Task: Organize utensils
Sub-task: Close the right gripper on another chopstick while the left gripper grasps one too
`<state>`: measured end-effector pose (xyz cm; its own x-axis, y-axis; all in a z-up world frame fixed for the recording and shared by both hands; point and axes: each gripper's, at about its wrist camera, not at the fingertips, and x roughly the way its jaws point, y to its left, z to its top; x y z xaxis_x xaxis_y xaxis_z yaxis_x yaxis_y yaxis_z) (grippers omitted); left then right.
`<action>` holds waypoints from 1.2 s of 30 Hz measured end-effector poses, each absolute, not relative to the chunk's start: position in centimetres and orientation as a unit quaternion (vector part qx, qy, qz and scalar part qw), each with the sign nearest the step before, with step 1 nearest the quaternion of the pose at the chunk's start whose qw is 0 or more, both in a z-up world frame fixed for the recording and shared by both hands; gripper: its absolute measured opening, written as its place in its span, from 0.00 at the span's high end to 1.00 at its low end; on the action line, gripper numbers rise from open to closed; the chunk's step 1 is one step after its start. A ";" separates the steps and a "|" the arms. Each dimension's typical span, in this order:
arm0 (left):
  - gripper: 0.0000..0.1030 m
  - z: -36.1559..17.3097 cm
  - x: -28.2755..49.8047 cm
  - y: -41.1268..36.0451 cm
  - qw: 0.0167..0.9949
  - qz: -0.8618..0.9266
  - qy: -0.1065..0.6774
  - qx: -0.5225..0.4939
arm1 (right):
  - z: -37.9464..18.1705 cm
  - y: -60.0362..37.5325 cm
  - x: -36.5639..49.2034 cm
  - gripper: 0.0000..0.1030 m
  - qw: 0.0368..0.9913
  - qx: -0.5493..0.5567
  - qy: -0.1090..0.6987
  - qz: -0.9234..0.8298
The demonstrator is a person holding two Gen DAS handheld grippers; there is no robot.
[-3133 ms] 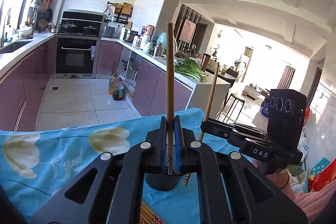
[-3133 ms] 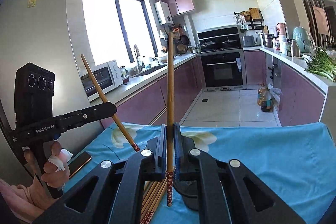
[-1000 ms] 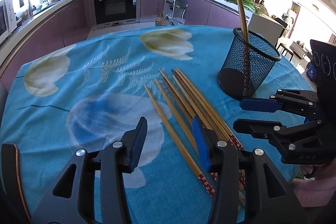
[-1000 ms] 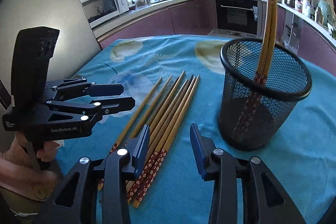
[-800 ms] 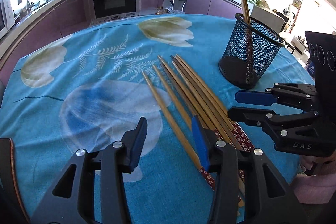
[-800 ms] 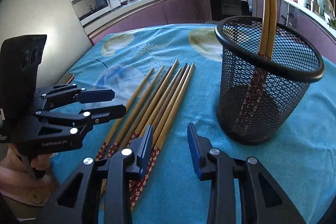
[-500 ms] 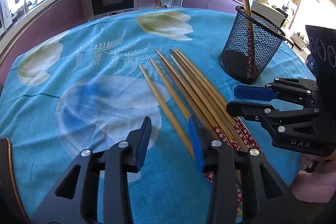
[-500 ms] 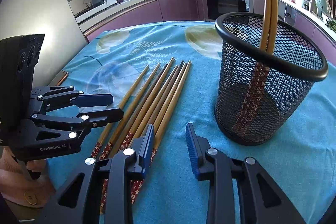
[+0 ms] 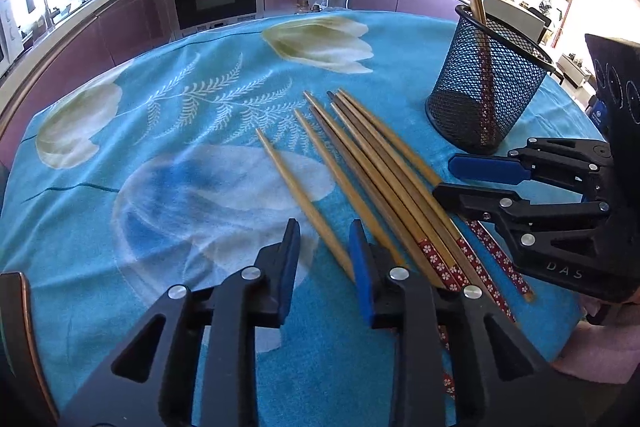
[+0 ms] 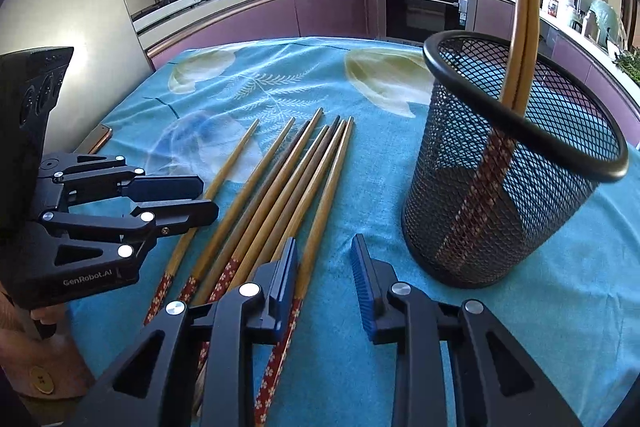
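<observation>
Six loose wooden chopsticks with red flowered ends lie fanned on the blue flowered tablecloth; two more stand in the black wire-mesh cup just beside them. Your left gripper and right gripper have just been narrowing, part-open, gripping nothing. Centre each over one outermost stick, then pinch near its patterned end.
</observation>
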<state>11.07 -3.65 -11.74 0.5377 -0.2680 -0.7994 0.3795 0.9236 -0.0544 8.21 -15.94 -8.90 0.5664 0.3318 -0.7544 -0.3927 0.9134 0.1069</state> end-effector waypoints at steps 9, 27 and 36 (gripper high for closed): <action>0.85 -11.9 12.1 -3.8 0.880 -0.171 0.440 0.050 | -8.9 -16.0 9.1 0.87 0.886 -0.023 0.418 0.197; 0.93 -11.4 10.5 -3.5 0.878 -0.196 0.435 0.041 | -7.9 -16.5 7.5 0.95 0.877 -0.012 0.409 0.253; 0.91 -12.2 10.8 -3.5 0.868 -0.209 0.447 0.060 | -8.7 -15.8 7.9 0.93 0.867 -0.043 0.431 0.247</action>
